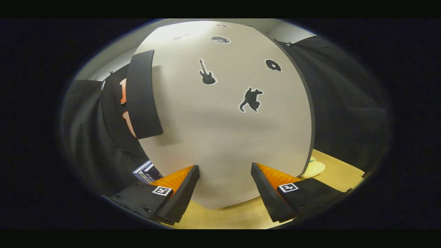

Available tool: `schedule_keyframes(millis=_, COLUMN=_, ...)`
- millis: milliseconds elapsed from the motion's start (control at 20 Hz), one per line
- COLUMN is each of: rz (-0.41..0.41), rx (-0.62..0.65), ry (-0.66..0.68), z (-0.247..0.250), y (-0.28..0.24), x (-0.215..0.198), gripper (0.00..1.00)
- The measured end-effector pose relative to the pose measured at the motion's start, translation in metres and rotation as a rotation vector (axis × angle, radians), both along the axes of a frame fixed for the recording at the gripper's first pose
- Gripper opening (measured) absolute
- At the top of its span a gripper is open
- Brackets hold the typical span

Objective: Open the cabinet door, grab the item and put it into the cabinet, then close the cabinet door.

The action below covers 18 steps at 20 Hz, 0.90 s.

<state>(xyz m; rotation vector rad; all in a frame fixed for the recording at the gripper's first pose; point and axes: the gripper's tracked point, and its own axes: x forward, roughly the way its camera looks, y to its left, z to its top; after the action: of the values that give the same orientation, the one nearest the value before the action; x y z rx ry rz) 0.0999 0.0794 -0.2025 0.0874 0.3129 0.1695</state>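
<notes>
A white cabinet door (220, 131) with black stickers (a guitar, a cat, round shapes) stands very close ahead of my gripper (224, 168). A long black handle (141, 94) runs upright along the door's left side, well left of and above my left finger. My fingers (186, 182) are spread apart, with nothing between them but the door face just beyond. A pale yellowish soft item (315, 168) peeks out past the door's right edge, lying on the tabletop. A blue-and-white box (146, 171) shows just behind my left finger, low at the door's left.
The tan wooden tabletop (341, 175) runs under the cabinet and out to the right. Black cloth walls close in on both sides. A pale wall shows above the cabinet.
</notes>
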Motion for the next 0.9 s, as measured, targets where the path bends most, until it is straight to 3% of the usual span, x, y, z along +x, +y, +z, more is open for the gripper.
schedule_keyframes(millis=300, rz=-0.084, rx=-0.064, ry=-0.069, z=0.073, y=-0.033, x=-0.031, gripper=0.97)
schedule_keyframes(millis=600, rz=-0.073, rx=-0.081, ry=-0.134, z=0.136, y=-0.030, x=-0.056, gripper=0.97)
schedule_keyframes(millis=900, rz=-0.067, rx=-0.121, ry=-0.189, z=0.163, y=-0.029, x=-0.075, gripper=0.97)
